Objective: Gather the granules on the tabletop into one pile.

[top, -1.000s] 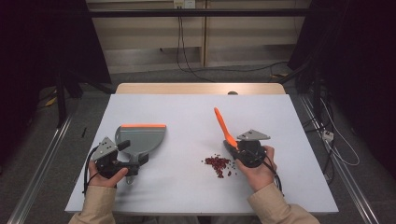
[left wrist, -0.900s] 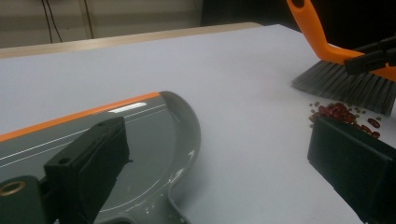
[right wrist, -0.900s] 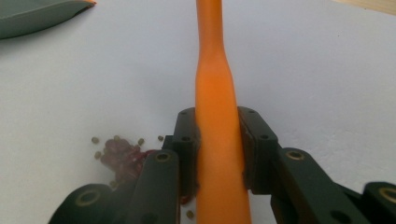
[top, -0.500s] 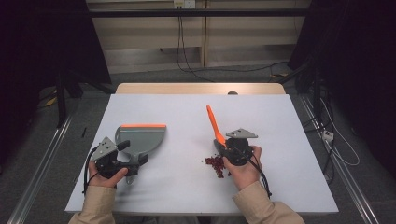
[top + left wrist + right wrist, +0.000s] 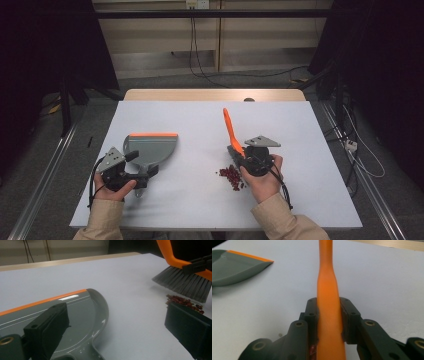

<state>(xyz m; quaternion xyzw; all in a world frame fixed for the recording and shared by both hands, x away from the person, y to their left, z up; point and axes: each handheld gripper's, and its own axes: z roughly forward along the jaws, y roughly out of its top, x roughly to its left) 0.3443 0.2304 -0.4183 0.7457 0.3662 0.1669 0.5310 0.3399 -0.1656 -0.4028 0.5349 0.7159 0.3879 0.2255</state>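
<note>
Right gripper (image 5: pixel 328 322): jaws pinch the orange brush handle (image 5: pixel 230 127), bristles (image 5: pixel 183 285) at the red beans (image 5: pixel 232 177) on the white table (image 5: pixel 200 120). Left gripper (image 5: pixel 142 176): seemingly clamped on the grey dustpan (image 5: pixel 150 147) handle, grip itself hidden; dustpan well apart from the beans. Risk: a brisk stroke likely scatters beans across that gap, or the pan slides.

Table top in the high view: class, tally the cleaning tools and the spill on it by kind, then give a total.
Grey plastic dustpan with an orange lip: 1
Orange-handled brush with grey bristles: 1
Pile of small dark red bits: 1
Total: 3
</note>
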